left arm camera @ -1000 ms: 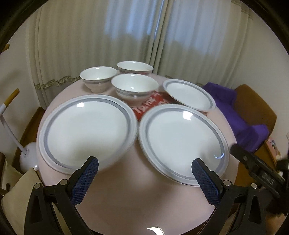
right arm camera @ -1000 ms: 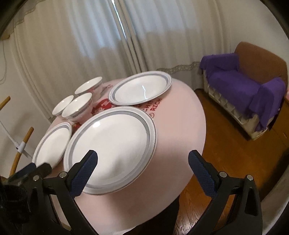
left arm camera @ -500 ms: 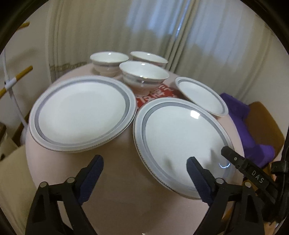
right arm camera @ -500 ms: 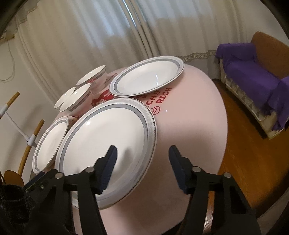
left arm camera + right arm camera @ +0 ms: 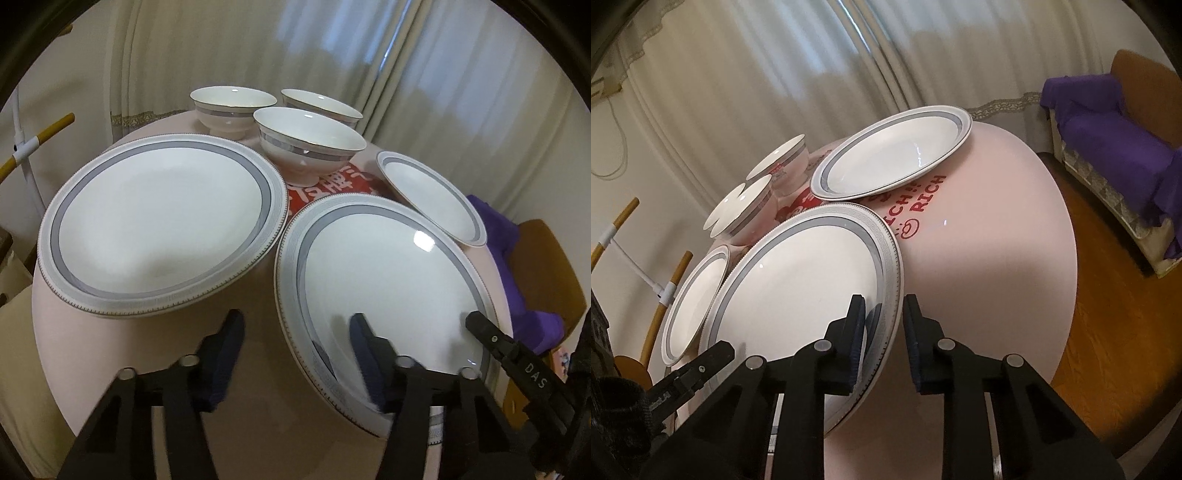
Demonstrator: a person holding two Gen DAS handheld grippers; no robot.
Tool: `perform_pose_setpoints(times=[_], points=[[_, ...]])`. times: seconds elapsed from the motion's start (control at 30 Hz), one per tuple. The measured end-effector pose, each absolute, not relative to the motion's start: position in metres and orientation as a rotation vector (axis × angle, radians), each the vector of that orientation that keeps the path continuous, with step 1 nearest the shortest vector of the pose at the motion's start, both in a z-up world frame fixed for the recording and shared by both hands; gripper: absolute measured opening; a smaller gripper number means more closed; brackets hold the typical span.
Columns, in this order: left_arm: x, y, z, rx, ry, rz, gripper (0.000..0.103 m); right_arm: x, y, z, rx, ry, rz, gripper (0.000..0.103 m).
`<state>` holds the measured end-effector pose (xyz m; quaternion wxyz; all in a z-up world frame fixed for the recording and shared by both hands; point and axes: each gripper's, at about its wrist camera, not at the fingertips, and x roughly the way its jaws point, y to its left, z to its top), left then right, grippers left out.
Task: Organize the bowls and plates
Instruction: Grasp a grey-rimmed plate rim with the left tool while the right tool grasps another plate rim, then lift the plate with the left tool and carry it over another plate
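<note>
Right wrist: both hand-held grippers, left (image 5: pixel 295 347) and right (image 5: pixel 884 321), straddle near plate (image 5: pixel 805 280) rim, unclenched.

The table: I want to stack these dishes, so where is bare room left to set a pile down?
The widest bare patch of table lies right of the near plate and below the far plate, out to the edge. A smaller strip runs below the left plate. The far left, around the three bowls, is crowded.

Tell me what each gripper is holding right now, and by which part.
Neither has a hold yet. The right gripper straddles the near rim of the big plate, jaws not closed on it. The left gripper is open over that plate's edge.
</note>
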<state>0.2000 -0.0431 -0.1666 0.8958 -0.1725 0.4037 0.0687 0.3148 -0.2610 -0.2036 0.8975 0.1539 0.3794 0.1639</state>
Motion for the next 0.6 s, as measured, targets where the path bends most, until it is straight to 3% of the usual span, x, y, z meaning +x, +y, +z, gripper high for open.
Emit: perform_pose_setpoints(times=[0.33, 0.47, 0.6], points=[[0.213, -0.036, -0.173, -0.353, 0.835, 0.09, 0.042, 0.323, -0.26, -0.208, 0.337, 0.782, 0.378, 0.018], [0.214, -0.036, -0.176, -0.365, 0.83, 0.072, 0.02, 0.324, -0.261, -0.21, 0.344, 0.774, 0.391, 0.016], [0.215, -0.036, -0.177, -0.366, 0.834, 0.073, 0.02, 0.323, -0.261, -0.21, 0.345, 0.771, 0.391, 0.015]])
